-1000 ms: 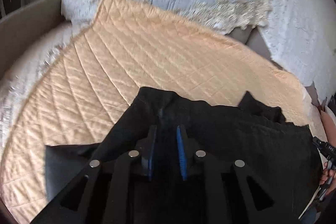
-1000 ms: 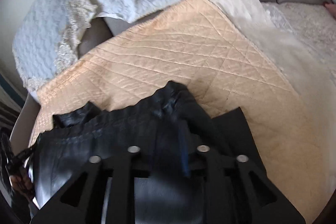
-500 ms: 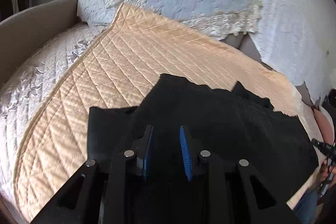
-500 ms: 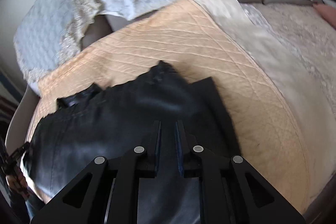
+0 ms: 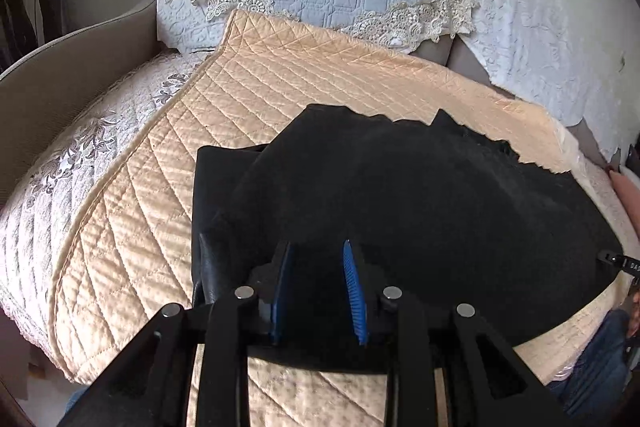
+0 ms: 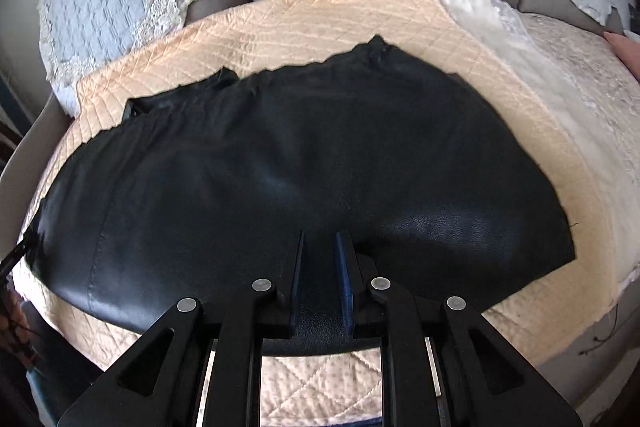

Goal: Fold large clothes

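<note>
We see a black garment [image 6: 304, 163] lying flat on a peach quilt [image 5: 280, 79], filling the middle of both frames. Our left gripper [image 5: 316, 291] sits at the bottom of its frame, its blue fingers [image 5: 354, 291] a little apart with the garment's near edge between them. Our right gripper [image 6: 320, 279] is the same: fingers slightly apart over the near edge. We cannot tell if either pinches the cloth.

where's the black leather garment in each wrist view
Left wrist: the black leather garment fills centre and right, just ahead of the tool.
Right wrist: it spreads across the middle.
Shared landmark: the peach quilted cover beneath it.
</note>
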